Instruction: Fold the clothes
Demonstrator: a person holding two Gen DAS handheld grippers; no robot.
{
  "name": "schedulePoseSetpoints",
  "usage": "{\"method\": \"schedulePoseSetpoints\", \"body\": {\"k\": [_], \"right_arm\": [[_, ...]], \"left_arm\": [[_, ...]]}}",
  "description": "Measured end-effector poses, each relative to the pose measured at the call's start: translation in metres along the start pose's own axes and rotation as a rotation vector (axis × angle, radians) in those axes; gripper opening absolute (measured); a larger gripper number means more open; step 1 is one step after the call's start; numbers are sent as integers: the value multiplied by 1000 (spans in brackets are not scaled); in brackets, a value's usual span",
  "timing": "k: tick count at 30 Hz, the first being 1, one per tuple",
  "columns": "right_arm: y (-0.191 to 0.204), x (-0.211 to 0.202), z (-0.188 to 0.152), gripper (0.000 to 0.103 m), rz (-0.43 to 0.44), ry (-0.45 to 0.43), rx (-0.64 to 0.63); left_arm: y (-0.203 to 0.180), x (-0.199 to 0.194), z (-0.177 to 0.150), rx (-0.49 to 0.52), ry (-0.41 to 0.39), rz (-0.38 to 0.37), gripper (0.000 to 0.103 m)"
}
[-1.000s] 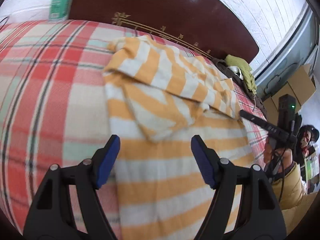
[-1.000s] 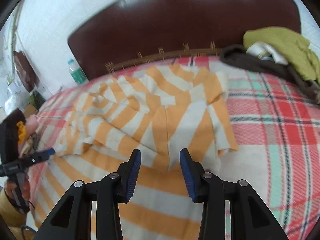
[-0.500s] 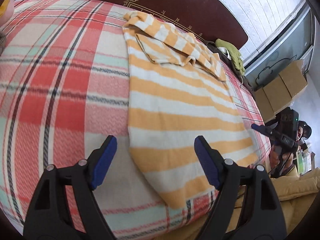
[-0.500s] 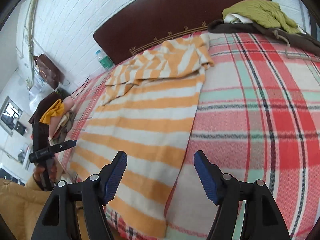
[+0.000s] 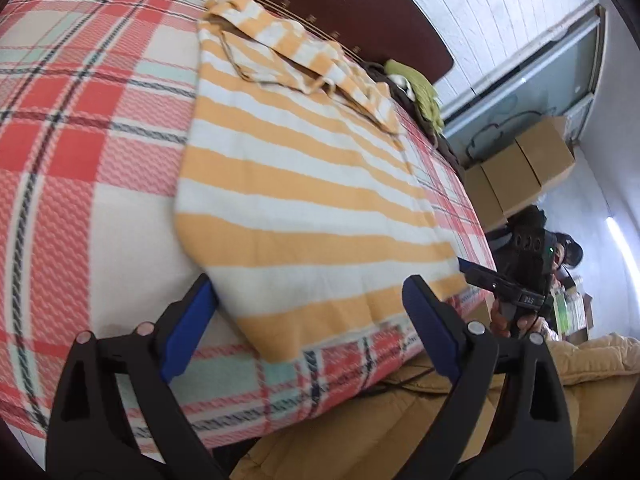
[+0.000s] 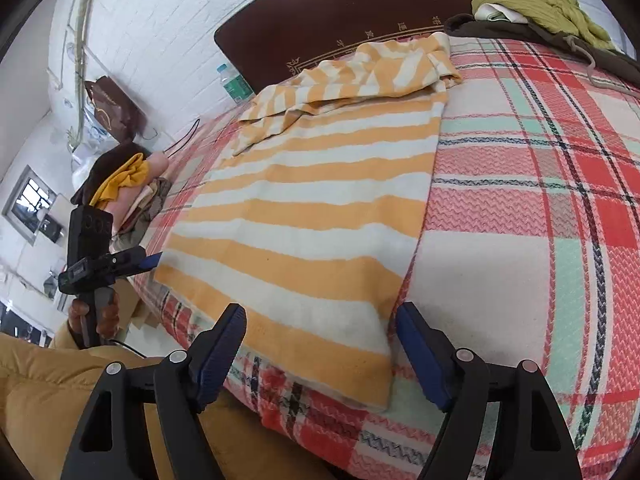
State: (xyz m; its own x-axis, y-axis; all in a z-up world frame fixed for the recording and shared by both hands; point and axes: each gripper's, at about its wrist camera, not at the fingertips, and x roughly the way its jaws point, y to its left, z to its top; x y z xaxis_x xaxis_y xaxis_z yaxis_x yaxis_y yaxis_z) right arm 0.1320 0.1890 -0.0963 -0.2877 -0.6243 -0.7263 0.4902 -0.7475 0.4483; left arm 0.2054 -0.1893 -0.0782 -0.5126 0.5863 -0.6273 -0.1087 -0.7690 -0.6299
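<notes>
Left gripper [image 5: 310, 304]: jaws opening, nothing gripped, straddling the near hem corner of the striped shirt [image 5: 304, 184].
Right gripper [image 6: 320, 338]: jaws opening, likewise empty, framing the other corner, ready to lift.

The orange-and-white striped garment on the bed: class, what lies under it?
Under the orange-and-white striped garment lies the red plaid blanket, showing around it. Whatever the garment covers beneath its folded sleeves is hidden.

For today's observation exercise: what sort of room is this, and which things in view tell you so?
Most likely a bedroom in a home. A bed with a plaid blanket stands against a dark wooden headboard, a striped garment is spread on it, and more clothes are heaped by the headboard.
</notes>
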Motion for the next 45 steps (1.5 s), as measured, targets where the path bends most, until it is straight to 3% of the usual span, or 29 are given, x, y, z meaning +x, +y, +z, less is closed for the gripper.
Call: {"method": "schedulePoseSetpoints", "body": {"k": [4,15,19,21,22,23,25,26,27,31,37,45], "right_arm": [[5,0,-8,79,-8,-12,-12],[-3,1,-15,87,43,-73,66],[3,2,-15,88,19,-70,43],[8,3,-15,87,-21,-62,15],[11,4,-15,86,-41,-58,0],[14,4,-16,81,-68,-53,-14],[17,4,-16,60,-132,-42,-37],[14,4,-15,33,-143,-35,-37],[11,3,-15,13,-141,-28,-28],[-2,-2,-9,12,-43,-17,48],[-14,-20,20,11,139,-103,163],[-21,-23,77,10,285,-197,225]], "left_arm": [[1,1,-5,-40,1,-97,89],[1,12,2,-55,-2,-99,92],[0,14,6,-65,-6,-85,91],[0,16,7,-72,-6,-61,80],[4,18,8,-90,5,-55,63],[7,20,8,-108,16,-48,45],[18,23,9,-161,34,-44,23],[25,23,10,-193,38,-56,14],[32,23,10,-226,42,-69,10],[38,23,12,-277,63,-111,9],[49,27,25,-384,87,-285,9],[43,18,72,-406,33,-398,9]]}}
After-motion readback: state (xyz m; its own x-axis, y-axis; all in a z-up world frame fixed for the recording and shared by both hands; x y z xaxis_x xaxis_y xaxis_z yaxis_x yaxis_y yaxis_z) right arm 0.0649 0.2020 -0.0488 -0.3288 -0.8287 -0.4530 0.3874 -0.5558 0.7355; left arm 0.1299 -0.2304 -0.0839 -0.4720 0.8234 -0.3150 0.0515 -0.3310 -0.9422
